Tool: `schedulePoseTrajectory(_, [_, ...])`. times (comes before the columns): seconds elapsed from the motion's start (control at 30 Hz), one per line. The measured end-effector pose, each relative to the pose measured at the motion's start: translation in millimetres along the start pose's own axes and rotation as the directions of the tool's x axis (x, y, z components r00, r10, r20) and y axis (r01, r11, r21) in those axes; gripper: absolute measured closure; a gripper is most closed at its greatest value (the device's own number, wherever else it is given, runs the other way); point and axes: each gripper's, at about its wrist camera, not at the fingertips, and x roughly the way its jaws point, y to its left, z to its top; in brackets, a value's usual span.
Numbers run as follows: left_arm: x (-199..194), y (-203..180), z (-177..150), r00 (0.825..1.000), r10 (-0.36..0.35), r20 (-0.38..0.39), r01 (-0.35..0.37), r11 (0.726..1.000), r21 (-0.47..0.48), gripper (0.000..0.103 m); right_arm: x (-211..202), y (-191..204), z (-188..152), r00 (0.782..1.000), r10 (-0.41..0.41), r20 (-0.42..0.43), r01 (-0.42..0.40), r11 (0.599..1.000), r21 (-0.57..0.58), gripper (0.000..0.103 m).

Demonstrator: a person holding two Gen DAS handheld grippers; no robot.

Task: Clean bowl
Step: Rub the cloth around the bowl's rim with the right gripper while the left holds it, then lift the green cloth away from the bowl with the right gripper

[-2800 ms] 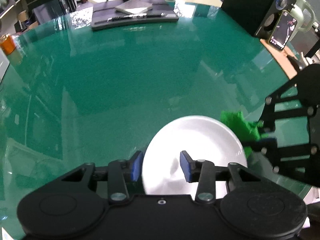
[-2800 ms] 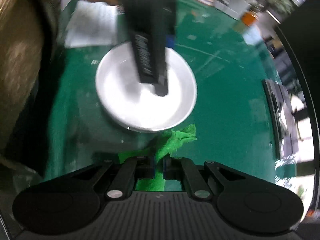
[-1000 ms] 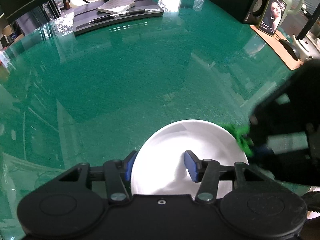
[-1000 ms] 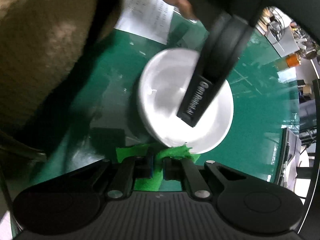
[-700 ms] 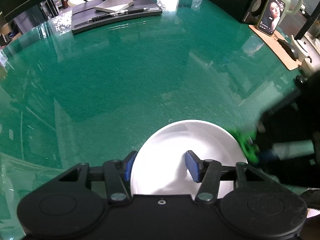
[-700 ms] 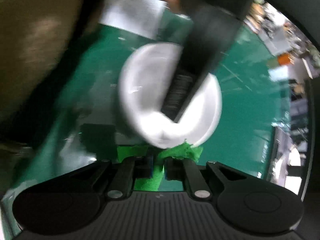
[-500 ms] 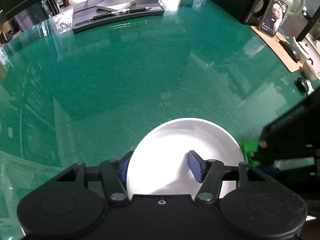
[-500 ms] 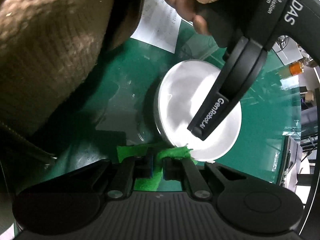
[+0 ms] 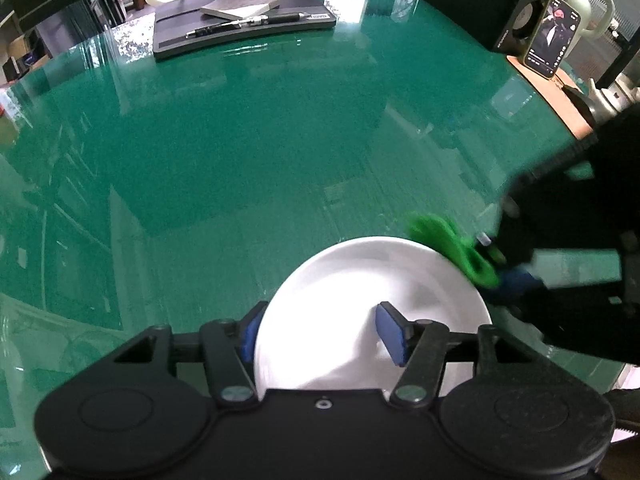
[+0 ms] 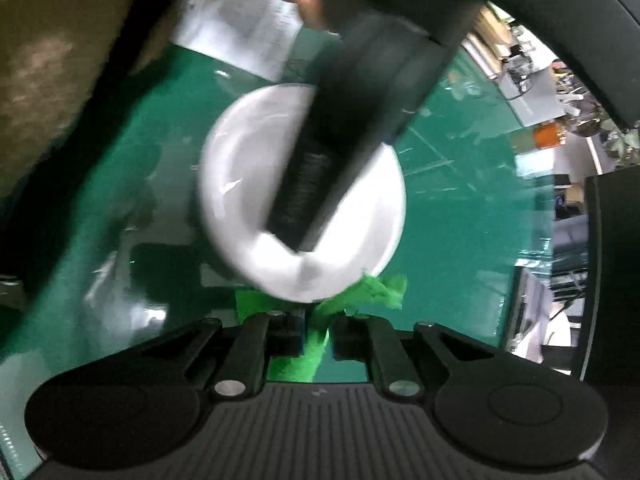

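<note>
Your left gripper is spread wide astride the near rim of the white bowl on the green table. Your right gripper pinches the green cloth at the bowl's edge; open tabletop lies beyond.
</note>
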Motion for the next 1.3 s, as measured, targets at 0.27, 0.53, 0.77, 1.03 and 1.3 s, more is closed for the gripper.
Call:
schedulePoseTrajectory(0.27, [5.9, 25.4, 19.4, 0.997, 0.064, 0.032, -0.06, 0.99, -0.124, 0.042, -7.8, -17.8, -25.4, 0.999, -0.05, -0.007, 0.049, 0.947, 0.317, 0.093])
schedulePoseTrajectory(0.53, [-10.5, 27.4, 13.9, 0.993, 0.108, 0.053, -0.098, 0.98, -0.171, 0.051, -29.0, -43.3, -56.4, 0.982, -0.187, -0.013, 0.139, 0.677, 0.723, 0.093])
schedulePoseTrajectory(0.77, [-14.7, 51.5, -17.1, 0.997, 0.02, 0.074, 0.007, 0.937, -0.348, 0.063, -12.0, -78.1, -61.3, 0.962, -0.261, 0.079, 0.023, 0.366, 0.93, 0.094])
schedulePoseTrajectory(1.03, [-15.7, 48.4, -23.3, 0.994, 0.044, 0.095, -0.008, 0.937, -0.348, 0.063, 2.9, -110.7, -52.4, 0.906, -0.378, 0.19, -0.177, 0.07, 0.982, 0.095])
schedulePoseTrajectory(1.3, [-17.8, 56.8, -33.2, 0.99, 0.019, 0.136, 0.04, 0.908, -0.418, 0.063, -25.5, -87.9, -47.1, 0.856, -0.432, 0.285, -0.323, -0.015, 0.946, 0.095])
